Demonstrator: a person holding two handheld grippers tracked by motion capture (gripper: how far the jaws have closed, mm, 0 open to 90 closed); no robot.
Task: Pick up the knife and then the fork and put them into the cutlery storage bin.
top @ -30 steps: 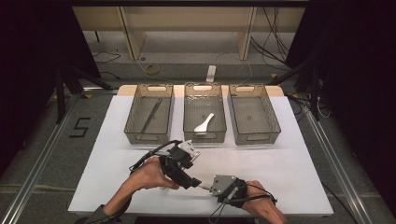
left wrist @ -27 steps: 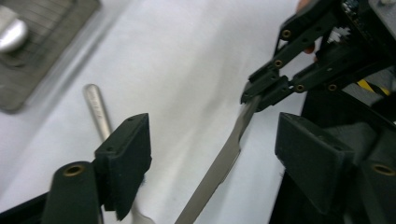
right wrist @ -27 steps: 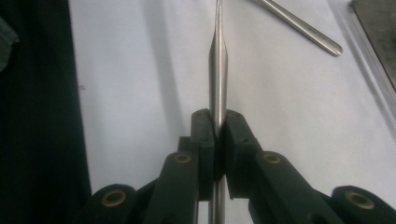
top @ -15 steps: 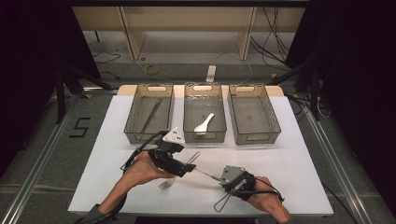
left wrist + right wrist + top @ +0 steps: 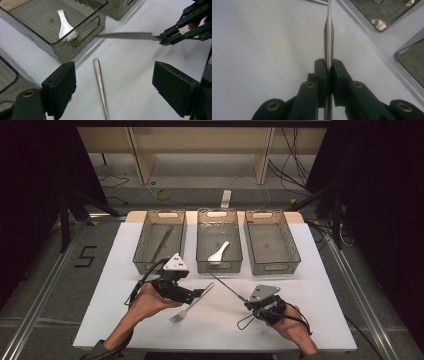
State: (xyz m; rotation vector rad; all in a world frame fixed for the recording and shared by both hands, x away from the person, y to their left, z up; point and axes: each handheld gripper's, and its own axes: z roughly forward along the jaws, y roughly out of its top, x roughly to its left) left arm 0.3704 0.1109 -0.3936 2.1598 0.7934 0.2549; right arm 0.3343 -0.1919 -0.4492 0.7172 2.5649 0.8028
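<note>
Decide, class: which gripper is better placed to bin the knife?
Right. The right gripper is shut on the knife, aimed toward the trays; the left gripper stands open over the fork.

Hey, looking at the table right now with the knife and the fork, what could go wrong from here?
1. The right claw pinches the knife near one end only, so the long blade may swing or slip as it travels.
2. Its tip sits close to the middle bin wall and might catch the rim.
3. The left claw has just been opening; the fork lies loose between its jaws, and its pads may nudge it.
</note>
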